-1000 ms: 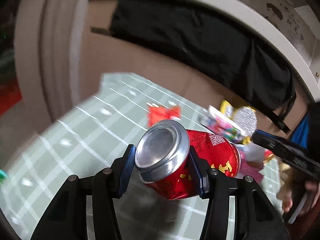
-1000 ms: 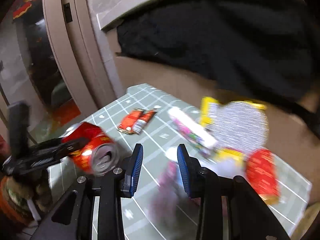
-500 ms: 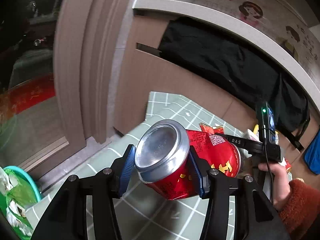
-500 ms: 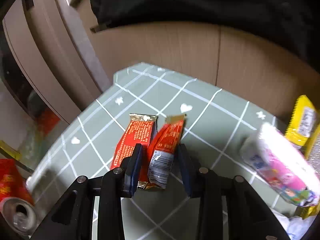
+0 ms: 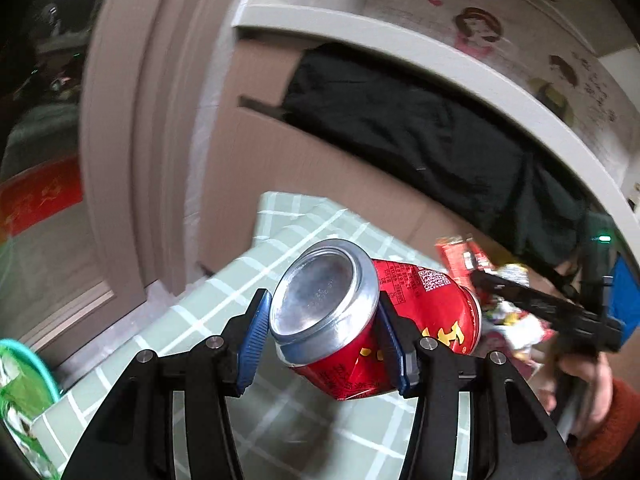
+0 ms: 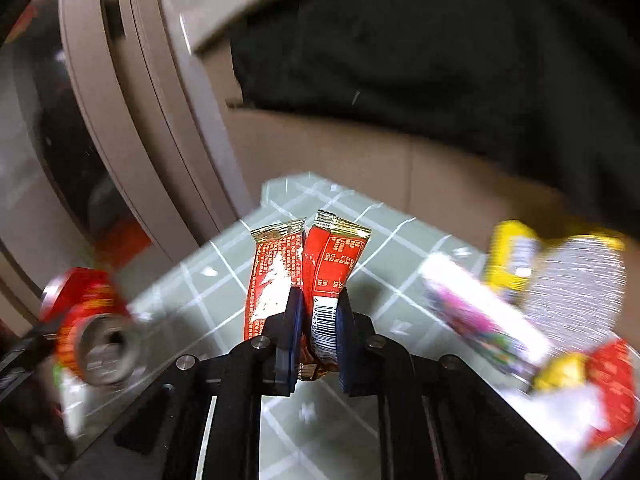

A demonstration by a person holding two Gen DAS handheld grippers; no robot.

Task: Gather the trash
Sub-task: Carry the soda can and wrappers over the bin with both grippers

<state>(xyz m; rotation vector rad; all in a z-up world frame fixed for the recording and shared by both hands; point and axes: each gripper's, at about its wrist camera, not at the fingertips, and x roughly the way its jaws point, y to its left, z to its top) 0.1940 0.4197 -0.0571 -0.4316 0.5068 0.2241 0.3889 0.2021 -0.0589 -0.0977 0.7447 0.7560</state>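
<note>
My left gripper (image 5: pixel 322 340) is shut on a dented red drink can (image 5: pixel 424 320), silver base toward the camera, held above the green checked table (image 5: pixel 192 320). The can also shows blurred in the right wrist view (image 6: pixel 88 320). My right gripper (image 6: pixel 316 332) is shut on two red and gold snack wrappers (image 6: pixel 308 272), lifted off the table (image 6: pixel 400 232). The wrappers and right gripper (image 5: pixel 540 304) show at the right of the left wrist view.
More trash lies at the table's right: a pink and white pack (image 6: pixel 480 316), a yellow and silver bag (image 6: pixel 560 276), a red wrapper (image 6: pixel 612 376). A green-rimmed bin (image 5: pixel 20 392) with a liner sits lower left. A brown panel with black cloth (image 5: pixel 420 136) stands behind.
My right gripper has shut on the two red wrappers and lifted them off the table. My left gripper still holds the can and has shifted slightly.
</note>
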